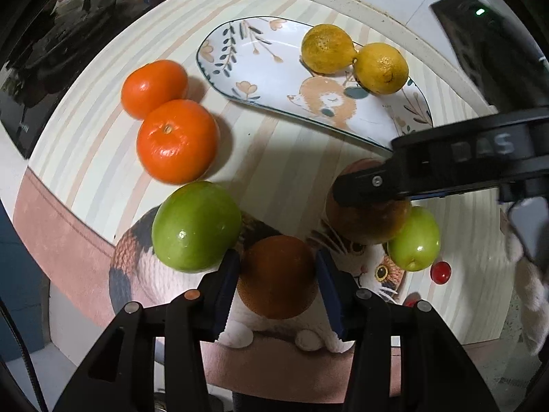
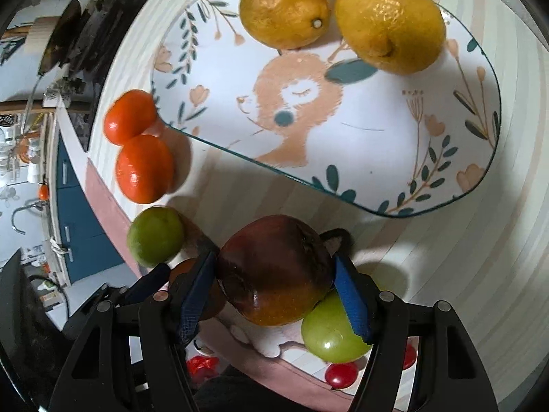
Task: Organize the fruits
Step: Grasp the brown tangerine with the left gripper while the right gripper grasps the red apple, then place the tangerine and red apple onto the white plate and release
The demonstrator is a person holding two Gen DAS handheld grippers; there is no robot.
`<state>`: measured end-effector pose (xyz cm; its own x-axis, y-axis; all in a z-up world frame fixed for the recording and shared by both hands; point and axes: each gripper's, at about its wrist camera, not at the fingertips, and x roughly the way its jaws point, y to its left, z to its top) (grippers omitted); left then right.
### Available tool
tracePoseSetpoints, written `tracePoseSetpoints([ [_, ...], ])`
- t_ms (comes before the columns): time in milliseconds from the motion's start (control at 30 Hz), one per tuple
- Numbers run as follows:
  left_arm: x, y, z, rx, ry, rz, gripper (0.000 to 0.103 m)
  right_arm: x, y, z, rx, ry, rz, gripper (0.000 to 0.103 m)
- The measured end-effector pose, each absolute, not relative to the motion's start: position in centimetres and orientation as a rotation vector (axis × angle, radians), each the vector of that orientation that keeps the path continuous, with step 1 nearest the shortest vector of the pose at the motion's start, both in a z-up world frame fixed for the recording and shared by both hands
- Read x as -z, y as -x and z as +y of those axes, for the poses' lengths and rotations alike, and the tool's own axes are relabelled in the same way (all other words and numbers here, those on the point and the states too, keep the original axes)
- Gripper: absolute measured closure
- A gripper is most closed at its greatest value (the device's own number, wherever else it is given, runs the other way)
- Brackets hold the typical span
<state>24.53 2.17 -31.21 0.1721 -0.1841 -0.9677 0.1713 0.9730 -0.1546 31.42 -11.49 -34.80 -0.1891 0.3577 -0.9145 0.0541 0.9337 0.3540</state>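
My left gripper [image 1: 278,276] is shut on a brown-orange fruit [image 1: 277,281] just above the cat-print mat. My right gripper [image 2: 274,274] is shut on a dark red-brown fruit [image 2: 274,269], held in front of the plate; it shows in the left wrist view [image 1: 369,218] under the right gripper's finger [image 1: 363,187]. The oblong floral plate [image 2: 343,158] holds two lemons [image 2: 284,8] [image 2: 389,22]. Two oranges [image 1: 154,87] [image 1: 176,140] lie left of the plate. A large green fruit [image 1: 195,226] sits beside my left gripper; a smaller green one [image 1: 415,238] lies under the right gripper.
A striped mat [image 1: 284,158] with a cat picture covers the table. Small red cherry tomatoes [image 1: 440,272] [image 2: 339,374] lie near its front edge. A dark stove [image 1: 68,34] stands at the far left. A black device [image 1: 480,41] stands at the far right.
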Motion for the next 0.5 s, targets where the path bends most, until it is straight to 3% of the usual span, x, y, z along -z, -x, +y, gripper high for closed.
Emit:
tracePoseSetpoints([
  [333,31.4,-23.5,1.5,0.292,-0.047,1.35,0.057,36.3,-31.6,-11.2,-0.305,-0.337,1.801,0.03],
  [500,31.4,-23.6,0.9,0.261,-0.052,1.355,0.06,36.1,-31.1,-11.2,-0.275,-0.341,1.778,0.031],
])
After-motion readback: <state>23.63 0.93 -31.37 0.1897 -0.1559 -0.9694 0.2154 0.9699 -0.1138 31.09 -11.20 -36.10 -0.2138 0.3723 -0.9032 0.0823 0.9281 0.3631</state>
